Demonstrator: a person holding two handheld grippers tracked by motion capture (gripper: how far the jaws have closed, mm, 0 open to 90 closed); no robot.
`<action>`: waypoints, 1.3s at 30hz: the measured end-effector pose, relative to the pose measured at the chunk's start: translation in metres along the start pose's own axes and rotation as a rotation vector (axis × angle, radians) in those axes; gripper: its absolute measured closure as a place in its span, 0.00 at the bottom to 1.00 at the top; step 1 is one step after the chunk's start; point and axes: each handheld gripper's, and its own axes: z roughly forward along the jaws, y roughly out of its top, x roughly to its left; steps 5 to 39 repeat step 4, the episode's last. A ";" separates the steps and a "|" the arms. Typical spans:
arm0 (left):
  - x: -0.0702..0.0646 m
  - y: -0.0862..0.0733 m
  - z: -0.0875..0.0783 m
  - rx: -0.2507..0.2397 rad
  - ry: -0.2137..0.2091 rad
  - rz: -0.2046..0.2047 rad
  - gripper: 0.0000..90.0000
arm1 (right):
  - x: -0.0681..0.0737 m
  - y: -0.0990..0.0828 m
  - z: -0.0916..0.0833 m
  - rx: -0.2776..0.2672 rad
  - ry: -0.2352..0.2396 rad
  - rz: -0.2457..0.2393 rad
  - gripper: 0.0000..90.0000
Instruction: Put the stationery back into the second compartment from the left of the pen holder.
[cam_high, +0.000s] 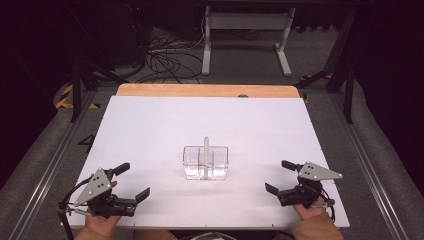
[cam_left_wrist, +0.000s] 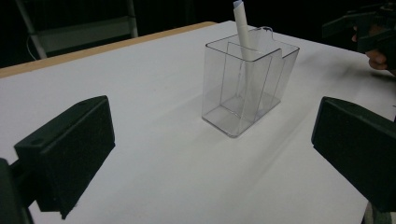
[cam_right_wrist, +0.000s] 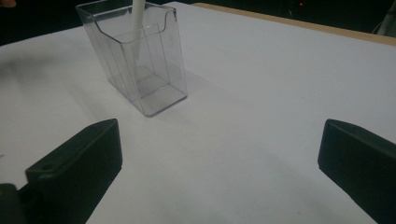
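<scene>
**Both grippers wide, holder untouched at centre**

In the high view a clear plastic holder (cam_high: 206, 163) stood just below the middle of the frame on the white table (cam_high: 150, 130), a white pen (cam_high: 206, 150) upright inside it. The left gripper (cam_high: 134, 181) sat at lower left and the right gripper (cam_high: 278, 176) at lower right, each with jaws spread wide, holding nothing, well apart from the holder.

Table (cam_high: 150, 130) is bright & evenly lit on my feed, surroundings nearly black. Soft shadows beside the clear holder (cam_left_wrist: 247, 88); near jaws blurry, pics grainy w/ slight softness.
</scene>
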 end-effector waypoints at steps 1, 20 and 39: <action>0.000 0.000 0.000 -0.002 0.001 -0.006 0.00 | 0.000 0.000 0.000 0.006 -0.014 -0.015 0.00; 0.001 -0.002 0.000 -0.007 0.007 -0.024 0.00 | 0.003 0.001 0.000 0.011 -0.036 -0.053 0.00; 0.001 -0.002 0.000 -0.007 0.007 -0.024 0.00 | 0.003 0.001 0.000 0.011 -0.036 -0.053 0.00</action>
